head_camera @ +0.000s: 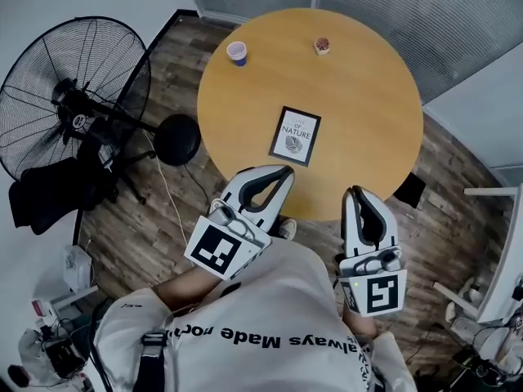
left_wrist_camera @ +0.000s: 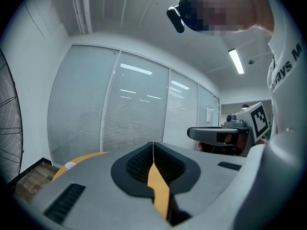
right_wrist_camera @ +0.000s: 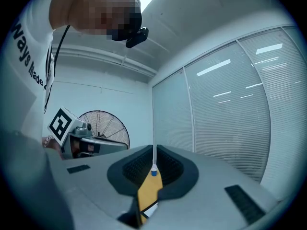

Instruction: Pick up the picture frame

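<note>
We hold the left gripper [head_camera: 280, 172] over the near edge of the round table [head_camera: 384, 96], jaws together on nothing; the picture frame [head_camera: 295, 135] lies flat near the table's middle, just beyond that gripper; the right gripper [head_camera: 358, 193] hangs at the near edge, jaws likewise closed and empty. We judge the frame light, stiff and possibly glazed, hence fragile; grip across one thin side edge.

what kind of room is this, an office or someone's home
Most likely an office meeting room. Glass partition walls with blinds enclose it, a strip light is set in the ceiling, and a round wooden table stands in the middle. The big pedestal fan also fits a workplace.
</note>
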Available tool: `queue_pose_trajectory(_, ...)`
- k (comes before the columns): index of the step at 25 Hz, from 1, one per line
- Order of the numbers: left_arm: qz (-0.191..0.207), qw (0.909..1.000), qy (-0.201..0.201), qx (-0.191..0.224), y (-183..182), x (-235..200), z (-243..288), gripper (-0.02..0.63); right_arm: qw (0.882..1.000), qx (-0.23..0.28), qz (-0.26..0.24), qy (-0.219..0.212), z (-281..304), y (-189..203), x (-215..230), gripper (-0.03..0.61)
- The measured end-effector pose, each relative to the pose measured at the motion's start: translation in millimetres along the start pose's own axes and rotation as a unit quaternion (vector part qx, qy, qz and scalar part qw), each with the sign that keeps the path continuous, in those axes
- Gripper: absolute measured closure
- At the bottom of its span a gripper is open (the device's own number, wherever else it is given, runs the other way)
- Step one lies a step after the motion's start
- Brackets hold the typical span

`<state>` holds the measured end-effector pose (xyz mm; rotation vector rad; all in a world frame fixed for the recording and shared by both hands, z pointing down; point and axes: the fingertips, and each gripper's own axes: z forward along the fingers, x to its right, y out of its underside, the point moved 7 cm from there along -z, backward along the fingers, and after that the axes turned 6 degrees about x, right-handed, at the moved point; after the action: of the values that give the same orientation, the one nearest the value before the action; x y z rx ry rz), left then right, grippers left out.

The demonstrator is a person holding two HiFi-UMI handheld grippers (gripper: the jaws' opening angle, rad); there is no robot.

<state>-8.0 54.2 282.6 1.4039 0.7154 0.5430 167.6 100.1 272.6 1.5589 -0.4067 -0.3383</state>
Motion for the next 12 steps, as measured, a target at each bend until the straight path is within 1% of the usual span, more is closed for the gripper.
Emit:
queue_pose_trajectory(4, -0.003, 1.0, -0.002, -0.002, 0, -31, 9, 0.584, 1.0, -0.002, -0.002, 0.001, 32, 2, 1, 0.531)
queue_pose_trajectory(12, -0.007, 0.9999, 0.012, -0.008, -2, -82, 32, 0.584, 1.0, -0.01, -0.013, 0.013, 83, 7, 5, 0.531)
